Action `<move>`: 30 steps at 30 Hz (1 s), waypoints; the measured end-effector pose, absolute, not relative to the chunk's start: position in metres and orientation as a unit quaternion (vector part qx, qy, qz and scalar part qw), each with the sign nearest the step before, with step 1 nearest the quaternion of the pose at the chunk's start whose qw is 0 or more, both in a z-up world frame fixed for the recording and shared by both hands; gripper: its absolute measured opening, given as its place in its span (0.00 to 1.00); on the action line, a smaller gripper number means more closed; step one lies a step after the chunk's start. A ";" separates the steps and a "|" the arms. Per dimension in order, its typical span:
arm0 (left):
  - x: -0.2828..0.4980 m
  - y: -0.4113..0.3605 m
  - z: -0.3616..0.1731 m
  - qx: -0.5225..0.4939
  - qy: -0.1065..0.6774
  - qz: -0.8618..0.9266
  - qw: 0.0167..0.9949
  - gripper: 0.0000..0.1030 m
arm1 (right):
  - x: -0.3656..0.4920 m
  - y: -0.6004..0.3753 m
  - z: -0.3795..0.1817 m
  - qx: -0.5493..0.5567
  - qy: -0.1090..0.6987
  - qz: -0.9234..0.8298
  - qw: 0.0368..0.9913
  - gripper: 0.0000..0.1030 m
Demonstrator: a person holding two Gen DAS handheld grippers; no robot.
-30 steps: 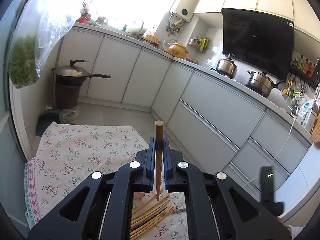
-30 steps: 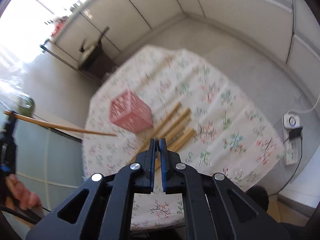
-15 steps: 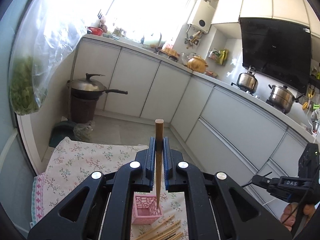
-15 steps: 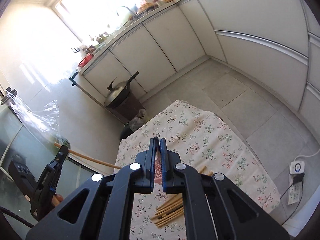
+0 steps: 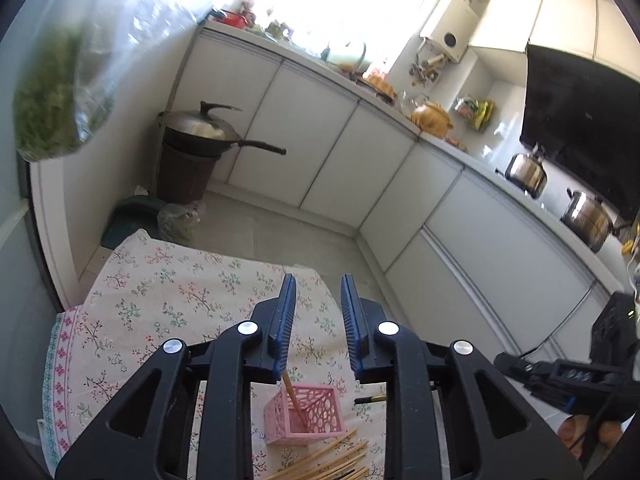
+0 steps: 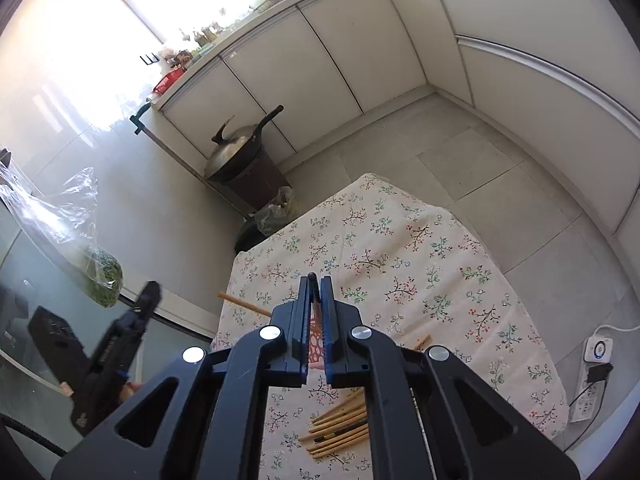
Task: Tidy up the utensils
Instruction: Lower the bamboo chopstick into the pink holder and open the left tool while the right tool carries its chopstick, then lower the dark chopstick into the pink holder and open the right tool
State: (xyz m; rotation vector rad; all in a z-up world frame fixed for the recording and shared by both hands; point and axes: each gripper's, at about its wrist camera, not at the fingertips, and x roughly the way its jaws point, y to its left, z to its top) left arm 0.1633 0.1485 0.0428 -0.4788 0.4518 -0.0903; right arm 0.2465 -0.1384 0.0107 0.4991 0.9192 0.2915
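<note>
With the left gripper (image 5: 318, 322) just opened and holding nothing, one chopstick (image 5: 293, 398) leaning inside the pink holder (image 5: 305, 414) below. Right gripper (image 6: 315, 312) shut, empty. Loose chopsticks (image 6: 338, 430) beside the holder on the floral tablecloth (image 6: 420, 248), left to load.

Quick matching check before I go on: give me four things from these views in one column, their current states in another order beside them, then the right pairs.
Things:
1. left gripper
2. right gripper
3. single chopstick
4. chopstick pile

States:
A. lying loose on the floral tablecloth
B. jaws shut, nothing between them
C. leaning inside the pink holder
D. jaws apart, just been opening, nothing between them

Pairs: 1-D, 2-B, 3-C, 4-A
</note>
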 end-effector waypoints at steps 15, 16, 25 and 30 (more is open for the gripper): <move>0.160 0.144 0.050 -0.230 0.229 -0.059 0.944 0.28 | 0.290 -0.119 -0.027 0.231 0.478 0.115 0.840 0.08; 0.159 0.140 0.051 -0.223 0.229 -0.062 0.946 0.29 | 0.288 -0.120 -0.026 0.231 0.474 0.116 0.842 0.08; 0.155 0.105 0.049 -0.170 0.249 -0.066 0.951 0.33 | 0.252 -0.126 0.001 0.206 0.430 0.115 0.871 0.09; 0.146 0.085 0.045 -0.136 0.258 -0.065 0.954 0.50 | 0.227 -0.129 0.005 0.193 0.410 0.114 0.884 0.13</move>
